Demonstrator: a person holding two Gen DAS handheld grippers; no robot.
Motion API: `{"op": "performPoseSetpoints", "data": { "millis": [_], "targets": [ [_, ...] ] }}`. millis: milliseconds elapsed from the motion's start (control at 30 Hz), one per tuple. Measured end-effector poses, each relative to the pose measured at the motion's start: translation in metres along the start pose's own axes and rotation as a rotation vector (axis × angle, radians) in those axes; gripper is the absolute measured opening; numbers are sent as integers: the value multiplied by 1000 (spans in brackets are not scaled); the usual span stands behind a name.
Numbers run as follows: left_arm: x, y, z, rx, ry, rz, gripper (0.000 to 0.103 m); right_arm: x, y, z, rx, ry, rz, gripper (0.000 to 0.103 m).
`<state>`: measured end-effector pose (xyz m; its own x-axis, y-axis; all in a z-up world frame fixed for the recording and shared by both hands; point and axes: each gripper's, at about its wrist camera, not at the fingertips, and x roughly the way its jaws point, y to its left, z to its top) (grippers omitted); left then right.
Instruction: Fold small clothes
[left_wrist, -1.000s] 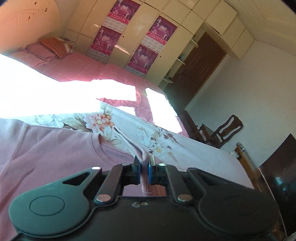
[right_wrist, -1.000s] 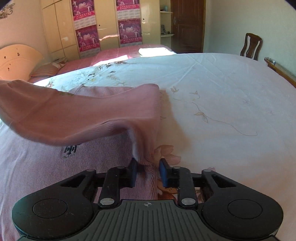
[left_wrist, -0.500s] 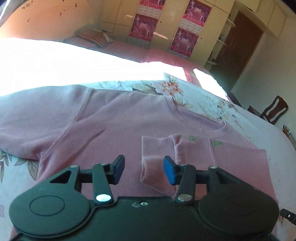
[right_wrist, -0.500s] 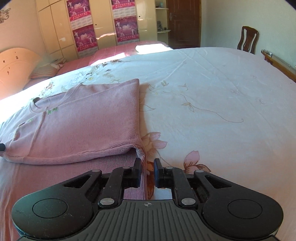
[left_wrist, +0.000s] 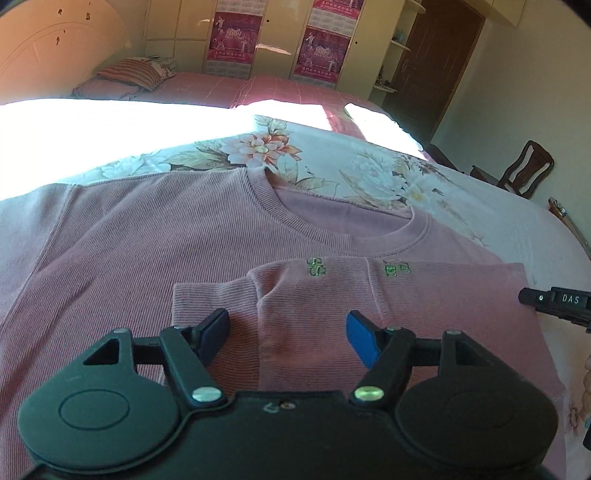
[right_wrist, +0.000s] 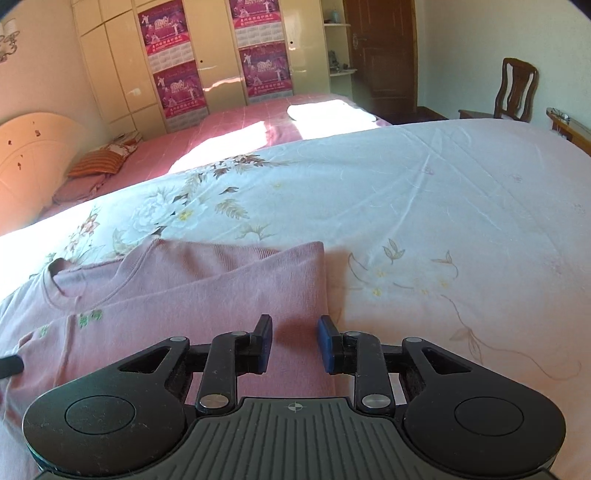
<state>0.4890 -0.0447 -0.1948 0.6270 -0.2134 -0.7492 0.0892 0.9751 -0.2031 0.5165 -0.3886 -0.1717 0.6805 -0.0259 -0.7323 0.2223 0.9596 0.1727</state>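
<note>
Now that the right side and sleeve are laid across the pink sweater (left_wrist: 155, 236) on the bed (right_wrist: 424, 206), both jaws have just been opened: left hand-held gripper (left_wrist: 288, 332) wide, right hand-held gripper (right_wrist: 295, 343) partly, nothing gripped. The left sleeve is judged next.

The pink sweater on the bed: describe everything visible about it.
The pink sweater is a finely ribbed knit with a round banded collar and small green embroidered marks below the neckline. It lies flat, front up, on the floral bedsheet. Its right side and sleeve are folded across the chest, the cuff lying near the middle. Both tongs stand open above it, gripping nothing.
</note>
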Motion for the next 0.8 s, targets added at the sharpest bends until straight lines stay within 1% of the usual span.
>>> {"op": "performPoseSetpoints", "data": {
  "millis": [33, 100, 133, 167, 200, 233, 267, 300, 333, 400, 467, 500, 533, 567, 600, 667, 800],
  "targets": [
    [1, 2, -2, 7, -8, 6, 69, 9, -4, 6, 14, 12, 5, 35],
    [2, 2, -4, 27, -12, 14, 69, 22, -8, 12, 47, 46, 43, 35],
    [2, 1, -4, 34, -16, 18, 69, 25, -9, 12, 42, 42, 37, 34],
    [2, 0, -5, 42, -18, 21, 70, 25, -8, 11, 21, 31, 16, 23],
    [4, -1, -5, 49, -20, 25, 70, 24, -9, 10, 9, 18, -6, 17],
    [4, -2, -5, 54, -22, 29, 70, 24, -14, 8, 26, 5, -18, 14],
    [4, -3, -5, 57, -23, 30, 71, 24, -20, 7, 54, 1, -10, 14],
    [4, -4, -5, 62, -25, 30, 74, 23, -21, 5, 62, -3, -10, 14],
    [4, -6, -5, 74, -23, 32, 77, 22, -16, 5, 48, -10, -26, 14],
    [-1, -11, -2, 80, -5, 44, 78, 20, -11, 4, 35, -14, -44, 15],
    [-12, -7, -1, 44, -5, 33, 83, 3, -11, 3, 57, -26, -20, 18],
    [-20, -4, -1, 26, -16, 36, 91, -6, -9, 1, 44, -37, -14, 24],
    [-28, 0, -2, 12, -22, 45, 94, -19, -4, -3, 19, -47, 4, 38],
    [-35, 4, -2, -1, -22, 53, 94, -30, 0, -9, -4, -53, 27, 58],
    [-42, 10, -3, -19, -17, 57, 94, -41, 6, -16, -26, -64, 45, 63],
    [-56, 24, -6, -55, -13, 66, 94, -59, 19, -30, -68, -60, 81, 63],
    [-92, 65, -17, -129, -34, 132, 94, -85, 46, -57, -104, -49, 156, 63]
  ]
}}
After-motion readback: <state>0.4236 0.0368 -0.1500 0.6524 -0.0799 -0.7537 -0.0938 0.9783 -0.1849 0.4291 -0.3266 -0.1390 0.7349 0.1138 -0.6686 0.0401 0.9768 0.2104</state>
